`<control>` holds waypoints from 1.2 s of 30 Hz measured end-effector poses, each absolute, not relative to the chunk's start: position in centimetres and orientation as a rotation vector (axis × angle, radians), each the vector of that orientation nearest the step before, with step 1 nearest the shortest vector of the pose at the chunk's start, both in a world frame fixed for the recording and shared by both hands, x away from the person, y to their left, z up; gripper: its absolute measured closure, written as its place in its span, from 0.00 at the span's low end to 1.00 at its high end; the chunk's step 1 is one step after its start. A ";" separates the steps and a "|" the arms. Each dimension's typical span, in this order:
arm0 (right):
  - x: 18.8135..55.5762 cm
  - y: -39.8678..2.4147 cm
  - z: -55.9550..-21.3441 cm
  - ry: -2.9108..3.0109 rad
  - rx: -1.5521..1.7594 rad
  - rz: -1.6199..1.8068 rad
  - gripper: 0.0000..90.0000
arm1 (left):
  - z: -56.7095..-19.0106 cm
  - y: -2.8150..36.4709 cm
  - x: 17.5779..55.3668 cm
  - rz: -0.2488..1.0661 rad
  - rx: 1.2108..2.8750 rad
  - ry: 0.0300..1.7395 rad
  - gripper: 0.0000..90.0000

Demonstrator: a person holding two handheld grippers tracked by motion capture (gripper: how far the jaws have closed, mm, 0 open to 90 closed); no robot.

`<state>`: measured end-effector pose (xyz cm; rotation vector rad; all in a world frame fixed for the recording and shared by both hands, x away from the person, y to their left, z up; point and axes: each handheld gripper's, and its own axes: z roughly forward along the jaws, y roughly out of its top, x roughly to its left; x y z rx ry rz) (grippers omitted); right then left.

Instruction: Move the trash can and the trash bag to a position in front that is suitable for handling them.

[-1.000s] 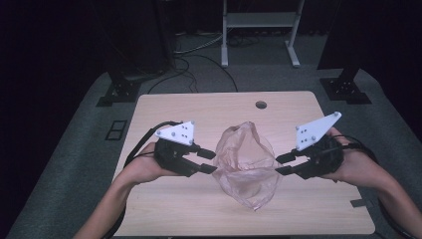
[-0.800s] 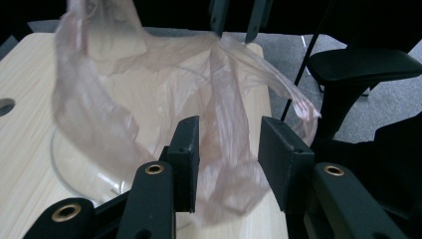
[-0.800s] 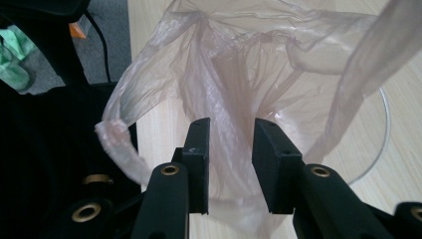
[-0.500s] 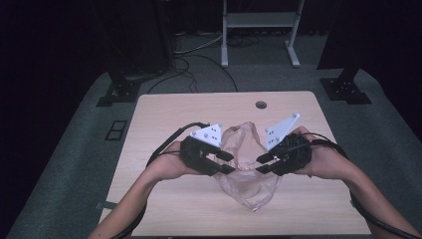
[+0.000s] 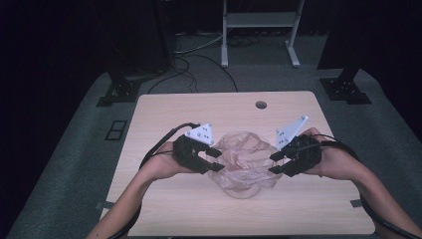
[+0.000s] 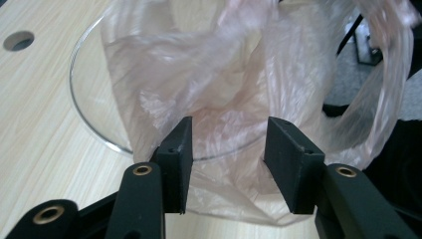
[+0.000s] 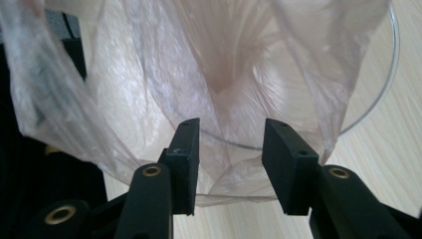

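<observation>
Both grippers' jaws have just opened off the plastic bag [image 5: 244, 164], now slumped lower than before.

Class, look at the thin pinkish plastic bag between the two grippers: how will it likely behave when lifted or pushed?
The plastic bag is crumpled and see-through, so it is probably floppy and very light. Its glossy film may slip from the pads. Pushed, it would likely bunch, not slide.
</observation>
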<state>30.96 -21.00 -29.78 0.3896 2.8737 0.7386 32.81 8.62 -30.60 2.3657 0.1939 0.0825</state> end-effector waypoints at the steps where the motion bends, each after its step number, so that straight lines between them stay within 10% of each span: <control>1: 31.0 -21.1 -29.9 2.873 0.389 0.736 0.62 | -30.7 8.6 32.8 0.082 2.367 0.202 0.58; 36: 32.6 -21.6 -32.6 2.848 0.432 0.713 0.29 | -32.9 8.9 34.9 0.092 2.393 0.218 0.23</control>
